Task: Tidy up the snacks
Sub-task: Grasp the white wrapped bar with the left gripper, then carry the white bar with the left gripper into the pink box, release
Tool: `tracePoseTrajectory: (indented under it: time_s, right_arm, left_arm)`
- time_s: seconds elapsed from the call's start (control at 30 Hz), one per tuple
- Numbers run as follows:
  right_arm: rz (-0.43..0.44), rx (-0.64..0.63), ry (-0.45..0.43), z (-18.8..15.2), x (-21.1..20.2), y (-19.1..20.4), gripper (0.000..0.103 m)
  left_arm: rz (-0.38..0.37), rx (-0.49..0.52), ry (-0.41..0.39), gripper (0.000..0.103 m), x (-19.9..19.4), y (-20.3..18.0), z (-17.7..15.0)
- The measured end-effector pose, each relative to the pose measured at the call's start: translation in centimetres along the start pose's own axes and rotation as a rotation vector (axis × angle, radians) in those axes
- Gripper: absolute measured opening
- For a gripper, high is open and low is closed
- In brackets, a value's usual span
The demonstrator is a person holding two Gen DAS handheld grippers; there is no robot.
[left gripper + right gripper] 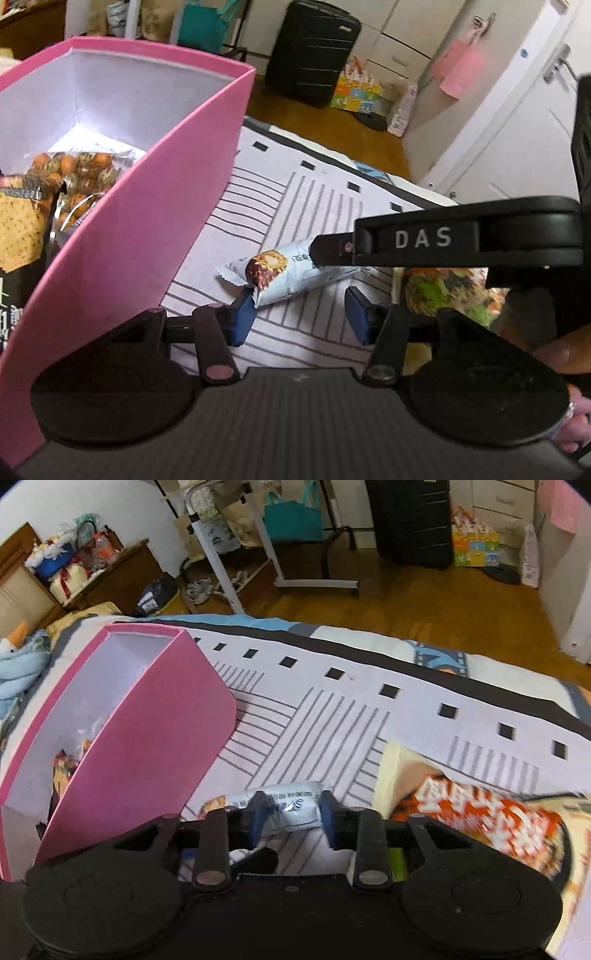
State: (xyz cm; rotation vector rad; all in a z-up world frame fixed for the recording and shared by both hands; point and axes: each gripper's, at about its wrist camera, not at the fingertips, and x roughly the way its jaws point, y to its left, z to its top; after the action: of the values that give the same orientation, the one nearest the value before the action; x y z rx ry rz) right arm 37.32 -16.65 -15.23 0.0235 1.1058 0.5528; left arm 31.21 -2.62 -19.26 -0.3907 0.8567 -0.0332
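Note:
A pale blue wrapped snack bar (284, 275) lies on the patterned sheet beside the pink box (177, 177). My right gripper (293, 821) has its blue pads on either side of the bar (291, 806), touching it; its finger also shows in the left wrist view (332, 251) on the bar. My left gripper (299, 315) is open and empty, just in front of the bar's near end. The pink box (147, 738) holds a bag of round orange sweets (81, 170) and a dark snack bag (18, 236).
A large orange and white snack bag (491, 823) lies on the sheet to the right of the bar; it also shows in the left wrist view (447, 291). The bed edge and wooden floor (424, 602) lie beyond. A black suitcase (314, 51) stands on the floor.

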Motion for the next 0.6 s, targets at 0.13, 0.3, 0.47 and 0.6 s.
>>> tracePoseTrajectory:
  time_s: [0.13, 0.3, 0.47, 0.6]
  right_arm:
    - [-0.018, -0.001, -0.008, -1.4, -2.1, 0.3, 0.025]
    - [-0.023, 0.034, -0.02, -3.6, -4.5, 0.3, 0.025]
    - [-0.02, 0.064, -0.017, -5.9, -6.3, 1.0, 0.024]
    - [-0.033, 0.082, -0.013, -7.2, -7.5, 1.8, 0.024]
  left_arm:
    - [-0.026, 0.023, 0.003, 0.049, -1.5, 0.0, 0.0]
    - [-0.067, 0.065, 0.034, 0.045, -3.5, -0.4, -0.5]
    - [-0.081, 0.119, 0.06, 0.042, -5.7, -0.8, -2.0]
    - [-0.08, 0.172, 0.075, 0.042, -7.7, -1.5, -3.3]
